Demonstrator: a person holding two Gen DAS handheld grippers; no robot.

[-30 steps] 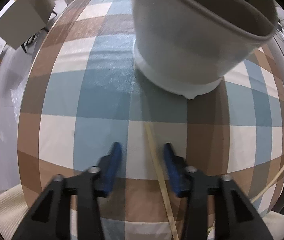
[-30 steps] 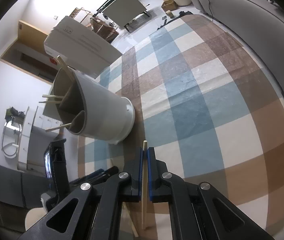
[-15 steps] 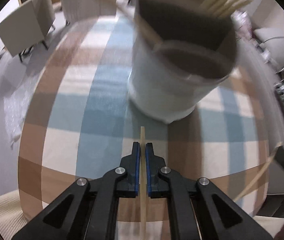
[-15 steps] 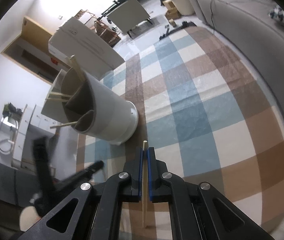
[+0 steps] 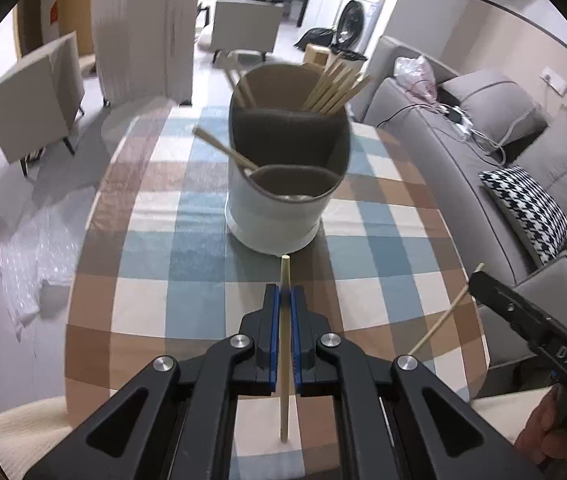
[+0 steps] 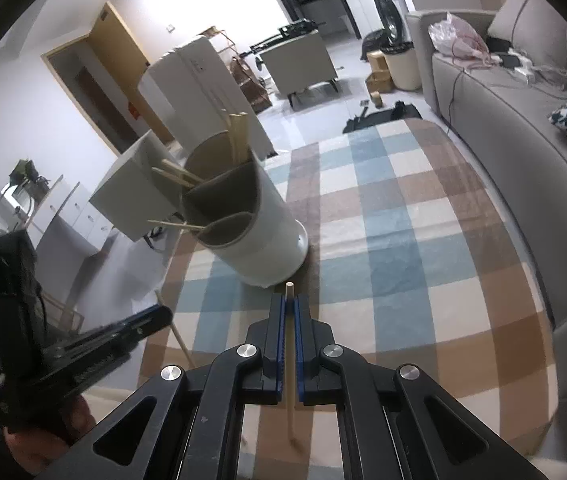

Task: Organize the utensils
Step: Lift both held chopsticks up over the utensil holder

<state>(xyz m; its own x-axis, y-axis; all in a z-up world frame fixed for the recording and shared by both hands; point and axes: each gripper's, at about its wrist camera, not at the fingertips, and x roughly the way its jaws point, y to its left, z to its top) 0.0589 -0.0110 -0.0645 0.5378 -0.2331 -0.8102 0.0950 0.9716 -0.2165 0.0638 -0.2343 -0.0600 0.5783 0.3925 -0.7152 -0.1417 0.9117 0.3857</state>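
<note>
Since each chopstick is light, stiff and slick, my left tongs (image 5: 282, 294) and right tongs (image 6: 290, 303) clamp mid-shaft on chopsticks (image 5: 284, 344) (image 6: 291, 364), holder (image 5: 283, 204) at twelve o'clock.

1. The utensil holder (image 5: 288, 184) stands on the table (image 5: 155, 288), ahead of both grippers.
2. Chopsticks (image 5: 335, 88) lean in its rear compartment; one chopstick (image 5: 225, 150) sticks out to the left.
3. The sofa (image 5: 463, 168) runs along the table's right side.
4. The armchair (image 5: 31, 100) stands on the floor, left of the table.
</note>
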